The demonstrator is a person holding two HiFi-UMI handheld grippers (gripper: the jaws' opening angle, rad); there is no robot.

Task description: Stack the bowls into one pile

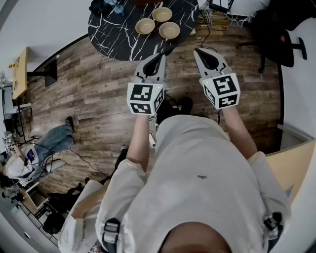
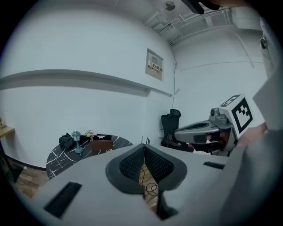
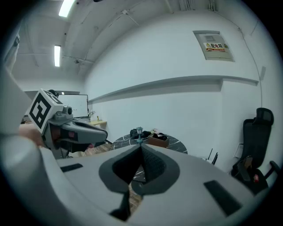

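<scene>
L gripper (image 1: pixel 161 57) & R gripper (image 1: pixel 199 51) both clenched, empty, aimed twd table (image 1: pixel 113 34); three bowls (image 1: pixel 169 30) sit unstacked, mouths up; round, no long axis.

Bowls (image 1: pixel 145 25) seemingly tan; table (image 1: pixel 112 35) black, white-veined.

A round black table (image 1: pixel 116 39) with white marble-like veins stands on a brown wood-plank floor (image 1: pixel 89 94). Three tan bowls sit on the part of the tabletop nearer the person. They are open side up in a tight triangle, and none sits inside another. The left bowl (image 1: pixel 145 25) and the right bowl (image 1: pixel 169 30) are nearer the table's edge, and the far bowl (image 1: pixel 162 14) is behind and between them. Across the table, close together in a row, are a black bundle (image 2: pixel 66 140), a small upright teal lamp (image 2: pixel 77 142) and a brown box (image 2: pixel 101 142). A tangle of cables (image 1: pixel 213 22) lies on the floor just beside the table.
</scene>
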